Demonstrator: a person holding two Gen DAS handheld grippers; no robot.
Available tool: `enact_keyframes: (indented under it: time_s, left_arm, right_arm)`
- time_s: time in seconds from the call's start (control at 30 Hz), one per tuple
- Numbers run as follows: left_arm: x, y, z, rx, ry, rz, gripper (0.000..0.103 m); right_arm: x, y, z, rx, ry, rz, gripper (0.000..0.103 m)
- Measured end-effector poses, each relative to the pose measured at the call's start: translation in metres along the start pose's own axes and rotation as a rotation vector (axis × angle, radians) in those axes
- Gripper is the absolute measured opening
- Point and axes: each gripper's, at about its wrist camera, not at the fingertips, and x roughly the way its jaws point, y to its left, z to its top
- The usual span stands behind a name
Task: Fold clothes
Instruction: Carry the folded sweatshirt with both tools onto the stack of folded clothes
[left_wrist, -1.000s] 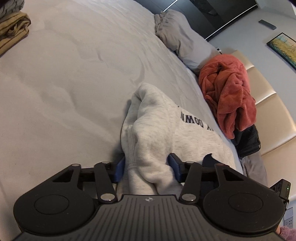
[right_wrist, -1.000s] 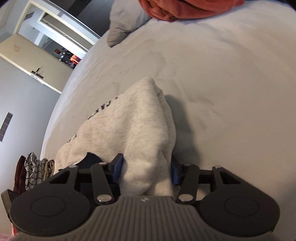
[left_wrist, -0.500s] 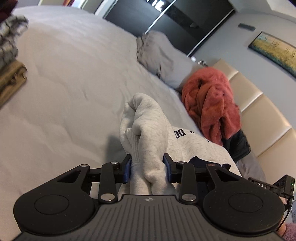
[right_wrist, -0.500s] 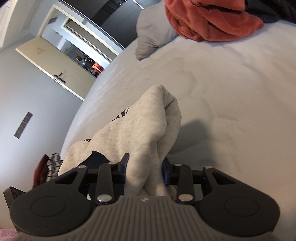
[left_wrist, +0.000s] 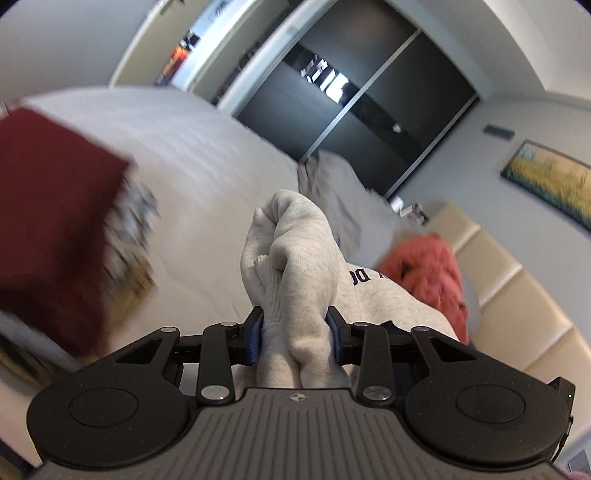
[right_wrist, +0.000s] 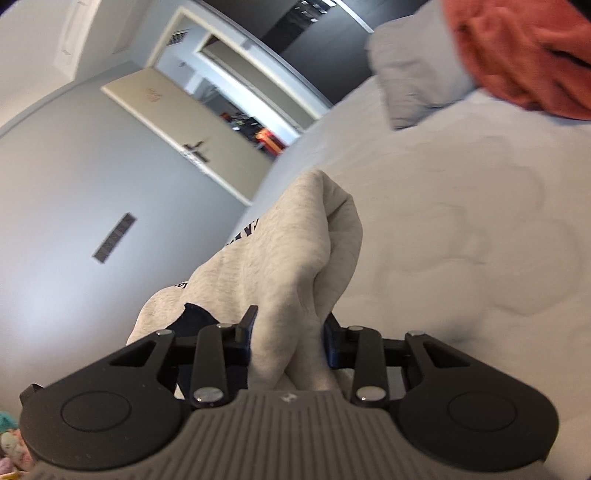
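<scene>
Grey fleece sweatshirt (left_wrist: 295, 258) hangs bunched above the bed (right_wrist: 461, 221); left gripper (left_wrist: 294, 334) and right gripper (right_wrist: 290, 332) each pinch a thick fold. Soft, floppy, probably heavyish; grip near corners.

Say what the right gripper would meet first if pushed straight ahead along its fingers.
The right gripper already clamps the grey sweatshirt; beyond that bunch, probably the white bedcover, though depth is unclear.
</scene>
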Motion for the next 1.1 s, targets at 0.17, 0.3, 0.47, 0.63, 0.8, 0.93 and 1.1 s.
enact_keyframes:
  time_s: [0.17, 0.3, 0.47, 0.63, 0.8, 0.93, 1.1]
  left_arm:
    - [-0.049, 0.023, 0.062, 0.01, -0.076, 0.06, 0.031]
    - [-0.08, 0.05, 0.105, 0.013, -0.12, 0.12, 0.031]
    - [-0.105, 0.097, 0.142, -0.023, -0.17, 0.178, 0.031]
    - [-0.1, 0.147, 0.157, -0.058, -0.182, 0.225, 0.031]
    - [-0.072, 0.195, 0.144, -0.127, -0.152, 0.265, 0.031]
    - [-0.054, 0.223, 0.134, -0.149, -0.09, 0.316, 0.031]
    - [-0.034, 0.234, 0.132, -0.16, -0.057, 0.337, 0.033]
  right_arm:
    - [0.044, 0.068, -0.003, 0.002, 0.037, 0.077, 0.037]
    - [0.09, 0.116, -0.012, 0.009, 0.068, 0.13, 0.037]
    - [0.148, 0.166, -0.027, -0.006, 0.125, 0.18, 0.037]
    - [0.201, 0.191, -0.042, -0.029, 0.177, 0.181, 0.037]
    - [0.244, 0.182, -0.061, -0.037, 0.237, 0.13, 0.037]
    - [0.26, 0.165, -0.072, -0.07, 0.25, 0.099, 0.037]
    - [0.28, 0.145, -0.074, -0.056, 0.275, 0.053, 0.04]
